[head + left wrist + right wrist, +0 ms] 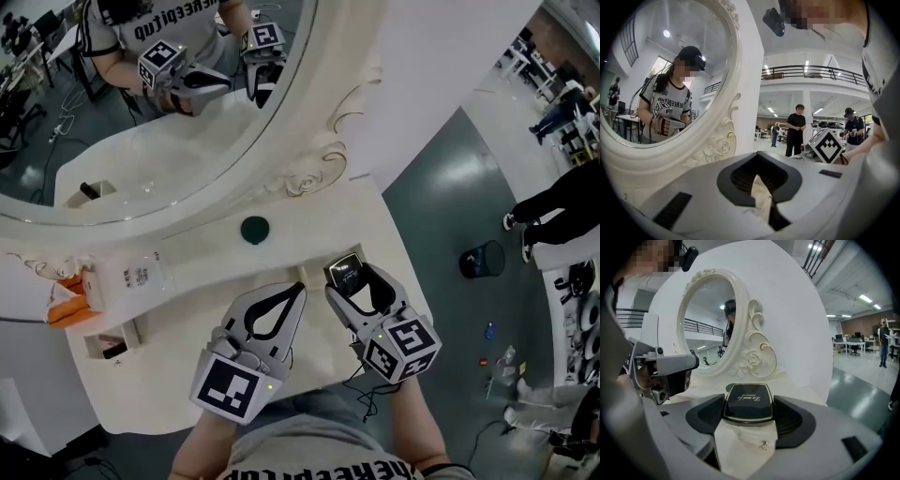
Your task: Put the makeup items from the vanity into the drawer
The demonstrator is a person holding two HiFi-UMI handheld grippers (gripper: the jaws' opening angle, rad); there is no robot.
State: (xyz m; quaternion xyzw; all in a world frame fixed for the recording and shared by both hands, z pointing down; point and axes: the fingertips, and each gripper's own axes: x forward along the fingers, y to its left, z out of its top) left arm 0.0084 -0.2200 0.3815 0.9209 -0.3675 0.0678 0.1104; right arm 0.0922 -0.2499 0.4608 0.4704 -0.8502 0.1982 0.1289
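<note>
Clamping the dark compact [747,401] between its 2 jaws, the right gripper [356,279] holds it at the front edge of the vanity [309,234]. The left gripper [294,292] is closed on nothing. I judge this is the carrying step; next it must travel left to the open drawer [101,349].

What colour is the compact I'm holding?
Black compact, pale gold rim; clearest in the right gripper view.

Black gold-rimmed compact [747,401], level, in right gripper [749,412]
</note>
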